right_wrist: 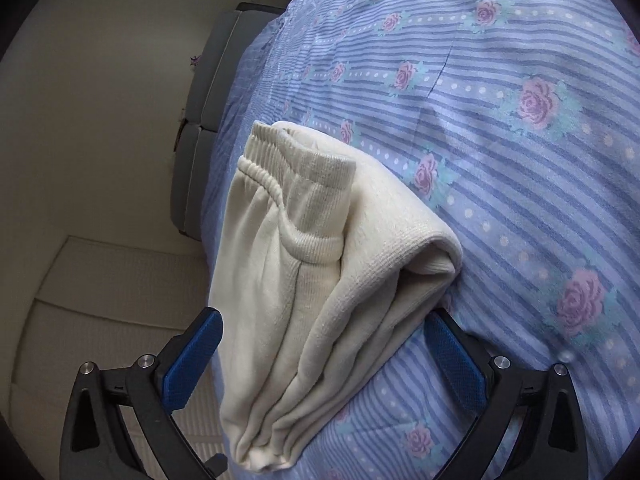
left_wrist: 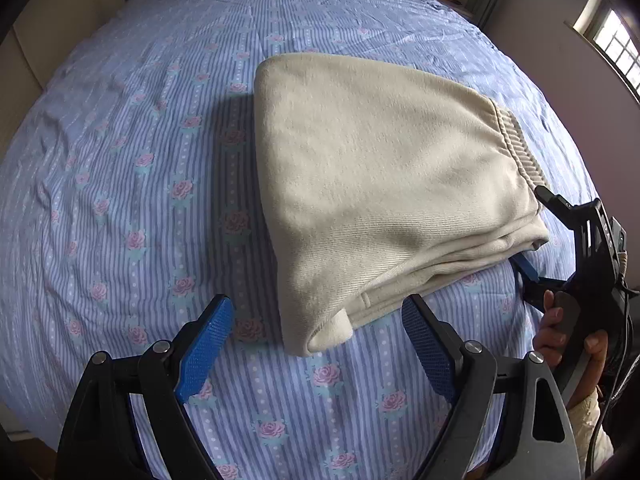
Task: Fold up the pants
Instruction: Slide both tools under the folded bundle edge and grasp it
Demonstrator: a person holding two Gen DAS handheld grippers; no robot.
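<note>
The cream pants lie folded into a thick stack on the bed, ribbed waistband at the right. My left gripper is open just above the sheet, the stack's near corner between its blue pads without touching them. My right gripper comes in from the right, one finger above and one below the stack's layered edge. In the right wrist view, the pants fill the gap of the right gripper; its jaws stand wide and the pads do not press.
A blue striped bed sheet with pink roses covers the whole bed. A hand holds the right gripper's handle. A grey headboard and a pale wall lie beyond the bed. A window is at the upper right.
</note>
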